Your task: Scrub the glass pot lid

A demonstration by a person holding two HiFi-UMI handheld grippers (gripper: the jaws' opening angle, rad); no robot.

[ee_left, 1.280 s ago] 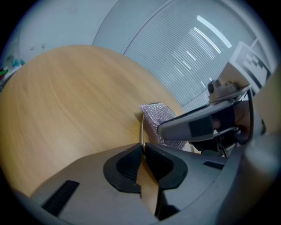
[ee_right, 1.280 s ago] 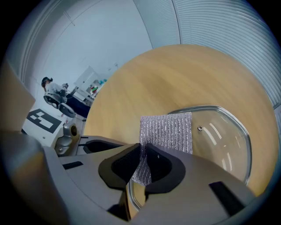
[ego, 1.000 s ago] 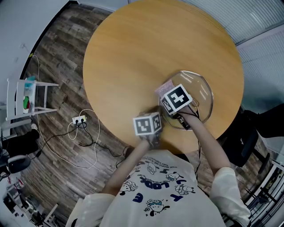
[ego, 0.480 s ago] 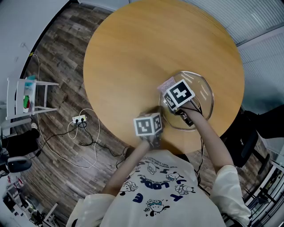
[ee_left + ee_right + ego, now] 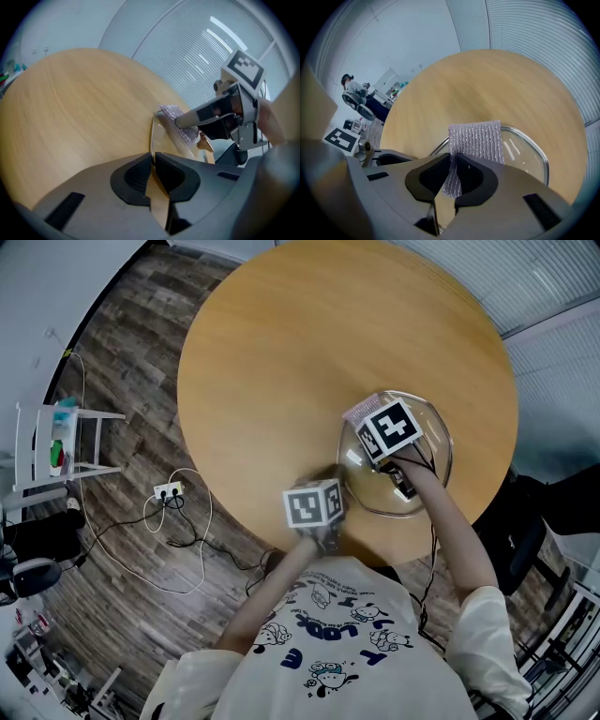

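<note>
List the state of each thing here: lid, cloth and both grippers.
glass pot lid: resting on the table, rim gripped at its near edge.
scrubbing cloth: pinched at one end, lying across the lid's rim.
left gripper: shut on the lid's rim.
right gripper: shut on the cloth.

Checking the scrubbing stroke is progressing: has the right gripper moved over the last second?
Yes. In the head view the right gripper has slid with its cloth across the lid, away from the person and rightward over the table.

Glossy glass lid (image 5: pixel 433 432) with metal rim; ribbed, glittery cloth (image 5: pixel 476 140); smooth matt wood table (image 5: pixel 300 352).
</note>
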